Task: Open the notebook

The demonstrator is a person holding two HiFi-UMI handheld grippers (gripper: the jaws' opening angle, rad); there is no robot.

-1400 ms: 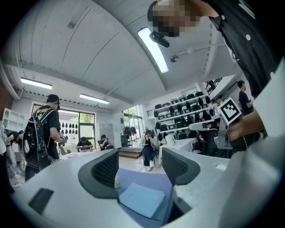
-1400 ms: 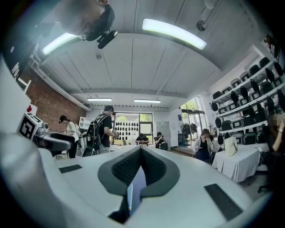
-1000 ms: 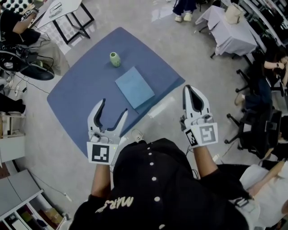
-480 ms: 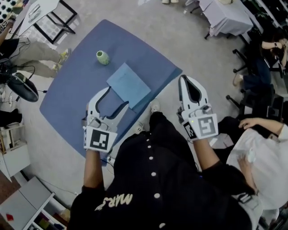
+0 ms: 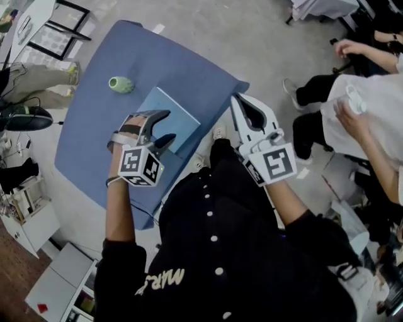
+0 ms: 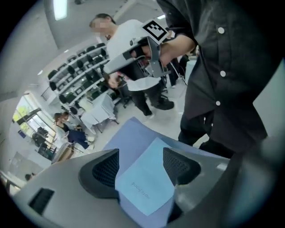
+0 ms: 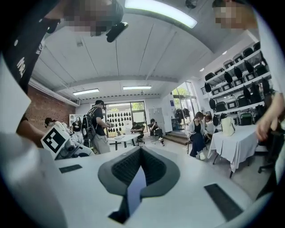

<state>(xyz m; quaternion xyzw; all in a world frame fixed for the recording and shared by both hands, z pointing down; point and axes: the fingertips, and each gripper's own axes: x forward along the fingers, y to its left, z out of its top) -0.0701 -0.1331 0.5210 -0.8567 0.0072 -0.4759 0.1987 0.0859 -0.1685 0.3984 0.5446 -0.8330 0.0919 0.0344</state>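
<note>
A light-blue notebook (image 5: 177, 111) lies closed on the blue tablecloth (image 5: 94, 138). My left gripper (image 5: 167, 126) hovers over the notebook's near half, turned on its side and open. In the left gripper view the notebook (image 6: 144, 187) shows in the gap of the left gripper (image 6: 140, 153), and nothing is gripped. My right gripper (image 5: 238, 100) is shut and empty. It is held in the air just off the table's right corner. In the right gripper view the right gripper (image 7: 140, 152) has its pads pressed together and points out into the room.
A small green vase (image 5: 121, 84) stands on the cloth beyond the notebook, to its left. People sit at the right (image 5: 371, 94). A white folding table (image 5: 44, 19) is at the far left. White shelving (image 5: 56, 292) stands at the lower left.
My left gripper has moved forward over the notebook and rolled onto its side. The right gripper stays shut and has drifted left, towards the table corner. The head view has shifted.
</note>
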